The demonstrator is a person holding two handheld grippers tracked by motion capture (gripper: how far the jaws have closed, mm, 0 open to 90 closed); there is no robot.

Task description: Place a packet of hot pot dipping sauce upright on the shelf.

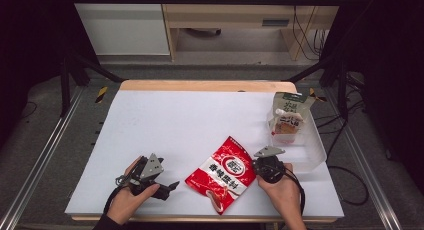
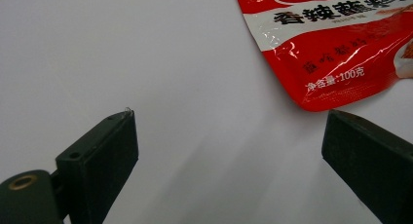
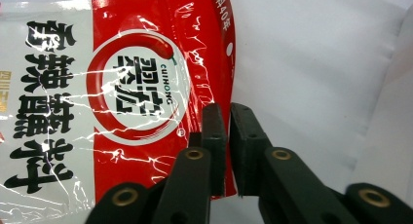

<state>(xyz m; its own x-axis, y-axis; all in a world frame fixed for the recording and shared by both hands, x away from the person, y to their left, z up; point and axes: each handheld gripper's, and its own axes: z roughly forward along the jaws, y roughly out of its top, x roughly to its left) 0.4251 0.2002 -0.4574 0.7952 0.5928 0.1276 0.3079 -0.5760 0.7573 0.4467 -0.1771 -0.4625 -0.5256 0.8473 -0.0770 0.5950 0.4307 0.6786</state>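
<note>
A red and white sauce pouch (image 1: pixel 226 174) with black lettering lies flat on the white table, near the front edge. My right gripper (image 1: pixel 256 167) comes in from the pouch's right side. In the right gripper view its jaws (image 3: pixel 228 109) stand almost together, pinching the pouch's (image 3: pixel 136 87) right edge. My left gripper (image 1: pixel 169 188) rests on the table to the pouch's left, a short way off. The left gripper view shows its fingers (image 2: pixel 104 151) wide apart over bare table, with a corner of the pouch (image 2: pixel 331 53) just beyond the right one.
A clear plastic tray (image 1: pixel 312 150) stands at the table's right edge, just behind my right hand. Two upright sauce packets (image 1: pixel 289 117) lean in its far end. The white table sheet (image 1: pixel 190 115) stretches bare toward the wooden far edge.
</note>
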